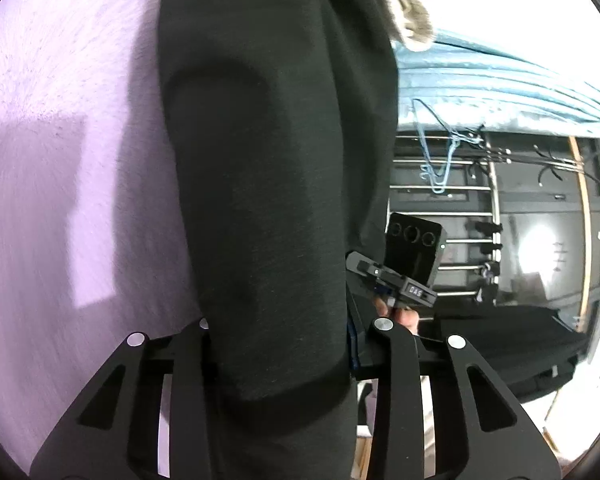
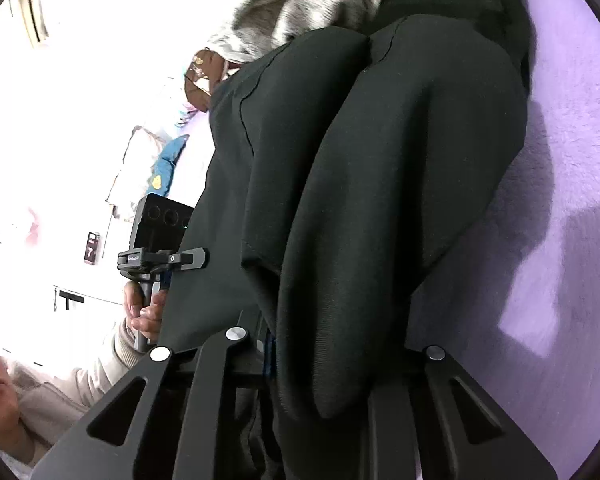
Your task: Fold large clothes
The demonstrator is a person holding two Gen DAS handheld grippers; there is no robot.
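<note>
Black garment point(image 1: 268, 168), soft, thick, probably heavy and floppy, is lying draped over the lilac blanket point(image 1: 52, 128), both left gripper point(image 1: 284, 360) and right gripper point(image 2: 324, 364) pinching its bunched near hem, the likeliest hold.

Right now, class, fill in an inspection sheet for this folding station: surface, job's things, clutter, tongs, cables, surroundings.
Surface: purple fuzzy blanket, bare where it shows.
Job's things: black garment with a grey fur trim, bunched and hanging between both tongs.
Clutter: nothing seen on the blanket.
Tongs: left tongs shut on the black garment; right tongs shut on it too.
Cables: nothing seen.
Surroundings: blue hanger on a metal rack, blue curtain, pillows by a bright wall.
</note>
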